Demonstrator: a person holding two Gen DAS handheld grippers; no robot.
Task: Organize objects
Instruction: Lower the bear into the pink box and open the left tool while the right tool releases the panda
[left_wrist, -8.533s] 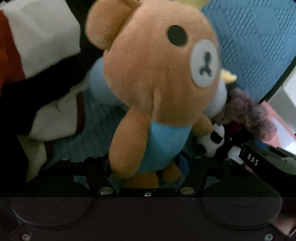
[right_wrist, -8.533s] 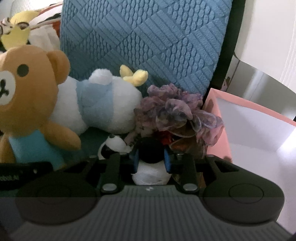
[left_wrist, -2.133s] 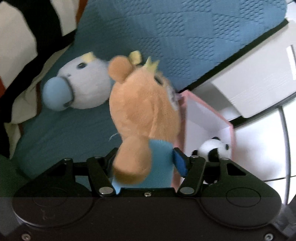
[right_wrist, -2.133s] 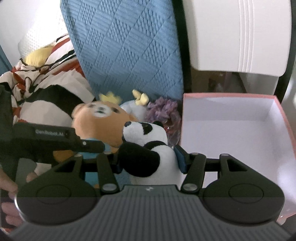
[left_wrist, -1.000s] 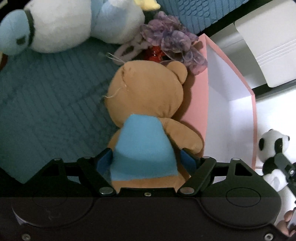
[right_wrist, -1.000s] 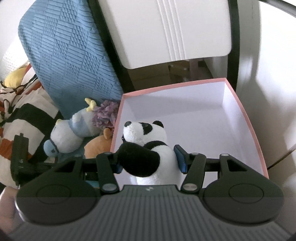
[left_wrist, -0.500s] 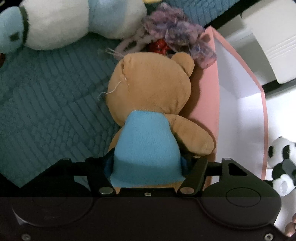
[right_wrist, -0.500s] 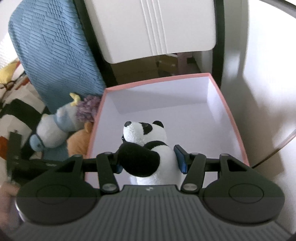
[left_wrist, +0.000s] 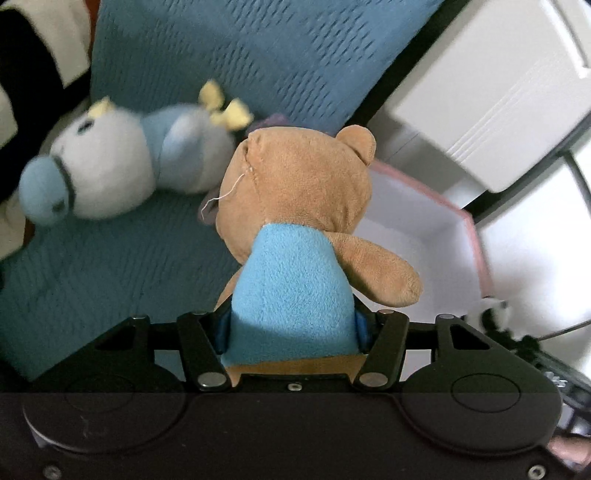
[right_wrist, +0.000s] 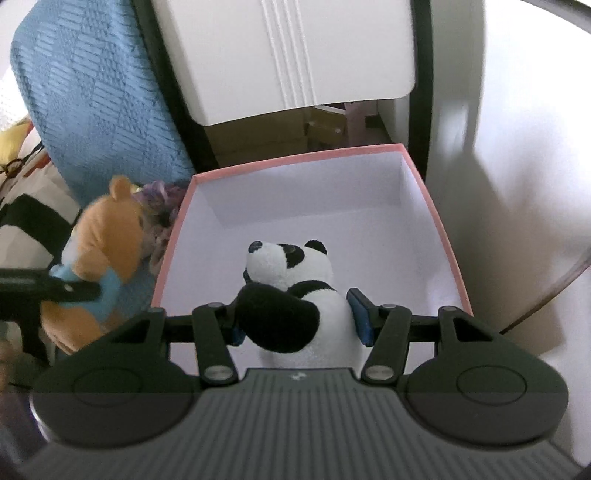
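Change since a second earlier: the left gripper (left_wrist: 291, 328) had just been closing on the bear (left_wrist: 295, 236), which then lay against the outside of the box wall on the blue quilt; it now gripped the bear's blue-shirted body, and the bear was raised clear of the quilt (left_wrist: 110, 266). The right gripper (right_wrist: 297, 321) was as before, clenched on the panda (right_wrist: 291, 291).

Bear: brown plush, blue shirt, seen from behind, head away from the gripper, one arm out to the right, a loose white thread at the head seam. Blue pads pressed into both sides of its body. It hung left of the box (left_wrist: 469, 221), beside its left wall.

Panda: small black-and-white plush, upright between the right gripper's pads, head facing left and away, held over the near part of the open box.

Box: pink outside, white inside, nothing lying in it.

Other: white-and-blue plush (left_wrist: 110, 170) on the quilt, far left of the bear; purple fabric flowers (right_wrist: 159, 199) behind the bear, by the box's far-left corner.
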